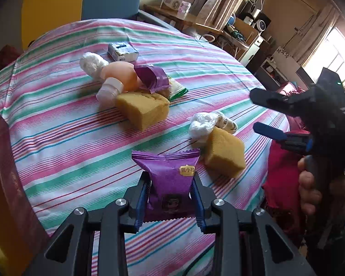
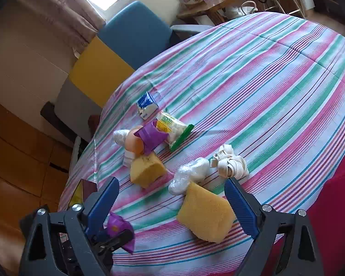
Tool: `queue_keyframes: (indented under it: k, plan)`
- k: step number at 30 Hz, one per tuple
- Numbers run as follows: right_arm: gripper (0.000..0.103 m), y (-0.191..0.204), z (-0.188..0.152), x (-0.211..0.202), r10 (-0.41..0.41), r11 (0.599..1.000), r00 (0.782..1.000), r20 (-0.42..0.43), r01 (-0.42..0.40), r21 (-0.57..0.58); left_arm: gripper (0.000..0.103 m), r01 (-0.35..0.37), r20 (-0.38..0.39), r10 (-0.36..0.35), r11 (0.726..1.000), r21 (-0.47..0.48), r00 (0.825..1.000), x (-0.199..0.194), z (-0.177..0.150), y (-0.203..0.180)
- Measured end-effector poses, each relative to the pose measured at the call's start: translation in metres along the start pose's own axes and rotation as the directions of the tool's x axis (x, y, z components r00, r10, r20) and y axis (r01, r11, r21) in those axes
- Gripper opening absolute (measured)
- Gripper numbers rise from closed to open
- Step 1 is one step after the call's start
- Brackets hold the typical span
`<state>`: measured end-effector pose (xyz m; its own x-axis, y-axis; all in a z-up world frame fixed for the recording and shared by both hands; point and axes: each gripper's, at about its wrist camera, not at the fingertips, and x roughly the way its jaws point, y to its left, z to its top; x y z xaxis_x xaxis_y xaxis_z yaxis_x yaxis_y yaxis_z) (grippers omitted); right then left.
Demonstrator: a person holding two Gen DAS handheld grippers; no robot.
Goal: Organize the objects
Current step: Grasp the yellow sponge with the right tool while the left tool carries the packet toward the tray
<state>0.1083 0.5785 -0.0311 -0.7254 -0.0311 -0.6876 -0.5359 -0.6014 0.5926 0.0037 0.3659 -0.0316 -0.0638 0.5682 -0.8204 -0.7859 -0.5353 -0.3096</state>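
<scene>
left tongs pinching purple packet (base hidden)

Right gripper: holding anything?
No, the right gripper stands open over the table, its blue fingers spread either side of a yellow sponge without touching it.
</scene>
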Motion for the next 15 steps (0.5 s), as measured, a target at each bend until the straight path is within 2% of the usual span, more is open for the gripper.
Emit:
queue_keyframes:
  k: [2,4,7,10,13,15]
  plan:
    - [0.094,0.003,0.002,0.011,-0.047,0.999,0.997,-0.069,0.046,-0.019,0.034,0.008,0.017,-0.008,1.000,-0.001,1.000,-0.021,-0.010,0.006]
    - [0.094,0.010,0.005,0.026,-0.128,0.990,0.979,-0.157,0.117,-0.082,0.034,0.011,0.037,-0.011,1.000,0.000,0.999,-0.041,-0.020,0.014]
    - [0.094,0.028,0.003,0.054,-0.272,0.944,0.921,-0.279,0.199,-0.265,0.034,0.012,0.062,-0.012,1.000,-0.004,0.998,-0.066,-0.032,0.026]
    - [0.094,0.041,-0.004,0.075,-0.392,0.873,0.862,-0.322,0.238,-0.426,0.034,0.018,0.091,-0.017,1.000,-0.011,0.996,-0.094,-0.047,0.041]
    - [0.094,0.048,-0.013,0.090,-0.500,0.789,0.802,-0.326,0.266,-0.555,0.034,0.015,0.117,-0.013,1.000,-0.014,0.993,-0.120,-0.062,0.057]
    - [0.093,0.048,-0.017,0.097,-0.531,0.764,0.777,-0.337,0.268,-0.587,0.034,0.000,0.130,0.003,1.000,-0.023,0.991,-0.136,-0.074,0.070]
